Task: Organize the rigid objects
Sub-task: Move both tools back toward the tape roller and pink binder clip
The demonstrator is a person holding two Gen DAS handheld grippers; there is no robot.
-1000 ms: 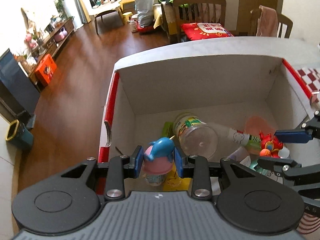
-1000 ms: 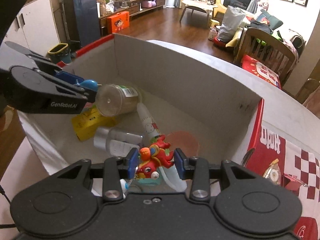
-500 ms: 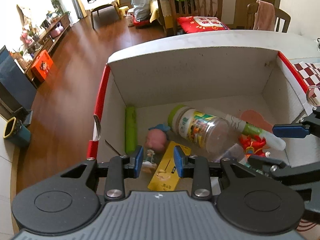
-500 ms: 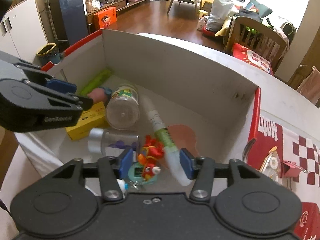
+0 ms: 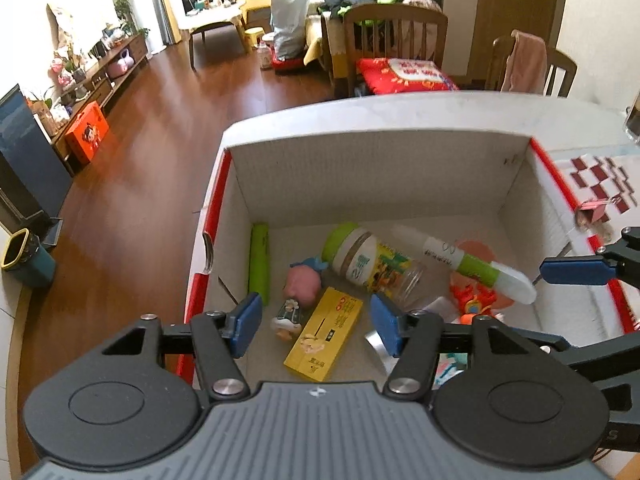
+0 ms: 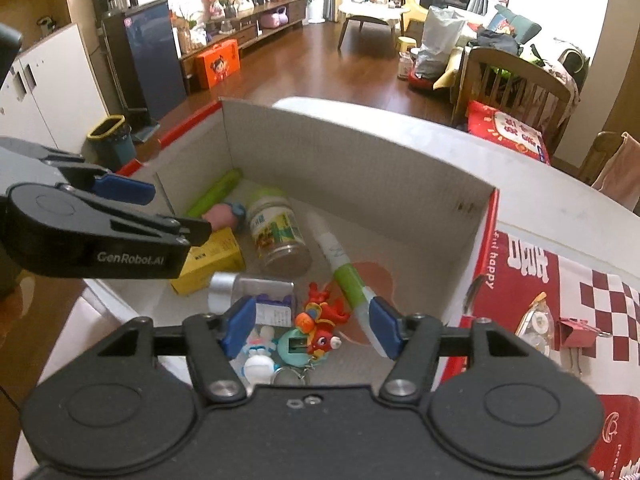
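Cardboard box (image 5: 376, 176) with red-edged flaps sits on a white table (image 6: 532, 208), and both tongs hang over its open top. Left gripper (image 5: 316, 326) has just been opening; its blue pads stand apart with nothing between them. Below it on the box floor lie a pink toy (image 5: 303, 283), a small figurine (image 5: 288, 314) and a yellow carton (image 5: 324, 336). A green stick (image 5: 259, 260) lies along the left wall, and a jar (image 5: 372, 260) with a green lid lies on its side near the middle. A white and green tube (image 5: 468, 262) lies slanted next to the jar.

Right gripper (image 6: 312, 326) has also just been opening, and its jaws are apart and empty. A red dragon toy (image 6: 326, 316) lies on the floor under it, touching a teal keyring (image 6: 292, 346), with a clear bottle (image 6: 256, 294) just to the left. A pink binder clip (image 6: 576, 332) rests on the checked cloth (image 6: 600, 304) outside the box.
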